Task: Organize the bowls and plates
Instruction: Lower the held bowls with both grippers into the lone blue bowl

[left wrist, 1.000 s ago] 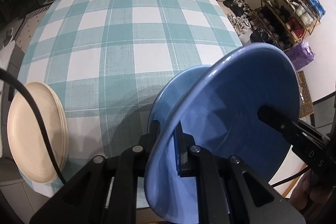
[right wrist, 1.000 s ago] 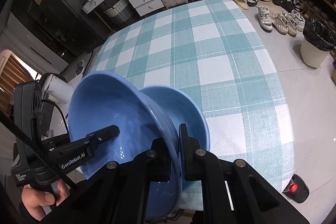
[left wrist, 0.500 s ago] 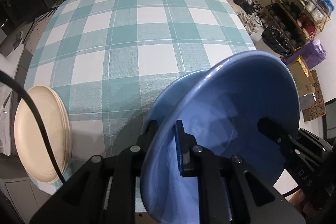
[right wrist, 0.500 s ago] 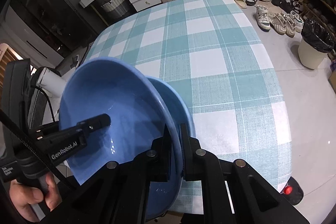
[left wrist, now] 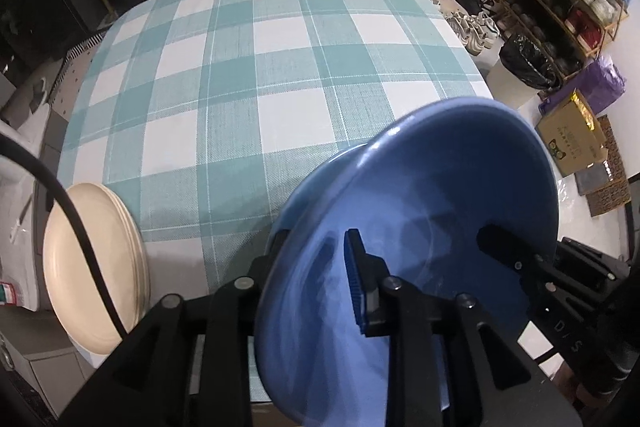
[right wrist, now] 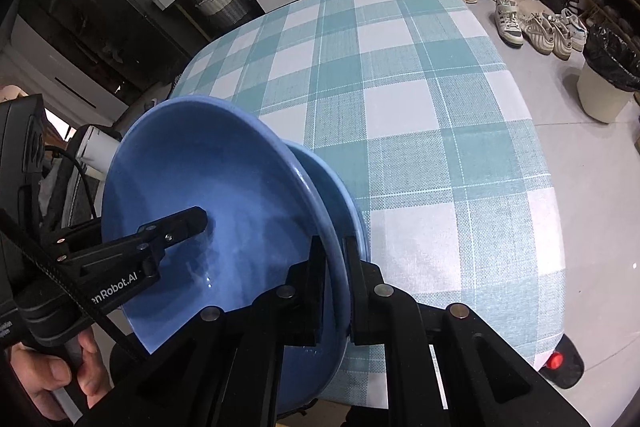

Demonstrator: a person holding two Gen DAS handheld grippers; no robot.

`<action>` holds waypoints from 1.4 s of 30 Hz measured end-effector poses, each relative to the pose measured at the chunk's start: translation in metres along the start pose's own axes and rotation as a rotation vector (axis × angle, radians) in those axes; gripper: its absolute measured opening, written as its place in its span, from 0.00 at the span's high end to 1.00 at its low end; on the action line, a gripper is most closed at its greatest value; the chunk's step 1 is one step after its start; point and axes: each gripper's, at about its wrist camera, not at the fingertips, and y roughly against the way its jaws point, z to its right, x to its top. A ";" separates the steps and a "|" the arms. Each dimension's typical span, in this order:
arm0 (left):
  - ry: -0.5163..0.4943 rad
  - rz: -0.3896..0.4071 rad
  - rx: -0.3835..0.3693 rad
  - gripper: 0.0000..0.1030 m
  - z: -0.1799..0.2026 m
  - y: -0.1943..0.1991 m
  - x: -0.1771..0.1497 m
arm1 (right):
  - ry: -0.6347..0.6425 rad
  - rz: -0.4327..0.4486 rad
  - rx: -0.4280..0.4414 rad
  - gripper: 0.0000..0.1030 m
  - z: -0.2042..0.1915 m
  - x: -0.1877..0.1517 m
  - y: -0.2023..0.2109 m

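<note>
now left tool [left wrist: 316, 283] apparently loosened, bowl [left wrist: 420, 227] between

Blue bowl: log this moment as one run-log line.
blue bowl tilted over lower bowl | right gripper shut on rim | left gripper just opening, rim between | cream plates stacked at table edge

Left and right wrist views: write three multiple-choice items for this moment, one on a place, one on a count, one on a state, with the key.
1. Where is the stack of cream plates?
A. at the table's near left edge
B. at the table's centre
C. on the floor

2. How many blue bowls are in view?
A. one
B. two
C. four

3. What is the right gripper doing?
A. open, holding nothing
B. shut on a bowl's rim
C. shut on a plate

Key:
1 A, the stack overhangs that edge.
2 B, an upper bowl is tilted over a lower bowl.
3 B, the rim sits pinched between its fingers.
</note>
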 end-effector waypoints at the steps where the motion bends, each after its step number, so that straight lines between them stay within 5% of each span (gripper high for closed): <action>1: 0.005 0.001 -0.002 0.75 -0.001 0.001 0.000 | 0.003 0.002 0.000 0.92 0.000 0.000 0.000; 8: -0.012 0.021 0.041 0.75 0.002 0.008 -0.001 | 0.010 0.004 0.011 0.92 -0.001 -0.001 0.000; 12: -0.002 0.063 0.060 0.61 0.003 0.019 0.001 | 0.004 0.013 0.039 0.92 0.001 -0.002 0.000; 17: -0.032 0.072 0.091 0.60 0.004 0.019 0.001 | 0.004 0.015 0.033 0.92 0.001 -0.002 -0.001; 42: 0.068 0.017 0.004 0.60 -0.032 -0.011 -0.009 | 0.103 0.050 -0.150 0.89 -0.025 -0.007 0.012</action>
